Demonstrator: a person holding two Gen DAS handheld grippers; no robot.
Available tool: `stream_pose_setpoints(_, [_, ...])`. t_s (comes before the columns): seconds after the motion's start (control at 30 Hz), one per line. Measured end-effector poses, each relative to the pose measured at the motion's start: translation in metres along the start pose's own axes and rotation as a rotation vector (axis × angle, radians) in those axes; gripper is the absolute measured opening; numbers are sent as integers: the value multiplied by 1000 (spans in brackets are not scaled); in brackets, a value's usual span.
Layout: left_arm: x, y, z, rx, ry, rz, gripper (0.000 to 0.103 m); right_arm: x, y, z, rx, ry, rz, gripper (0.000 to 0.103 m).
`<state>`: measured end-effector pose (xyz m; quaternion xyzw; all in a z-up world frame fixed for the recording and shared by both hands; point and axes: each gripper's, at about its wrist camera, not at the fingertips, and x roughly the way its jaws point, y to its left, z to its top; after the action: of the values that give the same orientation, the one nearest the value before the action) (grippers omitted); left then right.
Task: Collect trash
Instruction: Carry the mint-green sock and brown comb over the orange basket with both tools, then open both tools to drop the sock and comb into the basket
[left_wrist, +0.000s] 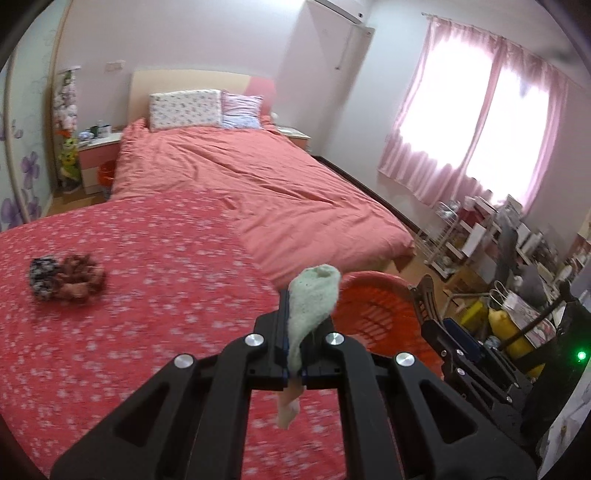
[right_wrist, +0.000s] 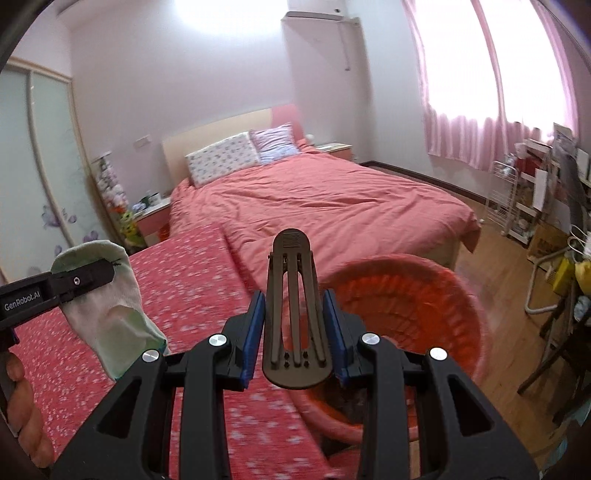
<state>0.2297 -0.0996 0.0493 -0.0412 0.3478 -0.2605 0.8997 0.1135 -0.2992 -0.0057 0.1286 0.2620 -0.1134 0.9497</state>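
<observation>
Pale green knit fills the closed left tongs (left_wrist: 295, 332): they pinch a small sock (left_wrist: 314, 295), its open cuff standing above the fingers and a twisted cream tail dangling below them. The right wrist view shows what the left cannot, the sock (right_wrist: 110, 314) side-on, a flat ankle shape with a mint heel and toe, cream in the middle, hanging from the left tongs (right_wrist: 85, 277) over the near right edge of the tabletop (right_wrist: 184, 280).

The right tongs (right_wrist: 295, 332) clasp a dark flat clip-like piece (right_wrist: 291, 295), long and rounded at its tip, slotted lengthwise, held upright between blue-padded fingers (right_wrist: 255, 325). Behind it sits an orange plastic basket (right_wrist: 406, 295) with a ribbed, slotted wall, just off the tabletop's right edge; something dark lies at its bottom, too blurred to name.

Only the left wrist view shows the far left of the tabletop (left_wrist: 147, 258), covered in a red cloth speckled with white flowers, where two ruffled scrunchies touch: one dark and white (left_wrist: 44, 277), one brown (left_wrist: 81, 278). Beyond stands a bed (left_wrist: 240, 177) with a wrinkled salmon duvet.
</observation>
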Motion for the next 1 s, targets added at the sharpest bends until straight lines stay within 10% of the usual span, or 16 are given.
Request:
stream_pose_setpoints(0.67, [108, -108, -15, 85, 144, -123, 7, 32, -95, 0, 180, 27, -75, 33])
stream_pose_setpoints(0.8, [124, -102, -18, 67, 174, -86, 40, 42, -106, 0, 221, 56, -39, 39])
stream_pose_setpoints(1.0, [128, -71, -21, 46, 185, -30, 45, 43, -107, -8, 203, 62, -64, 52])
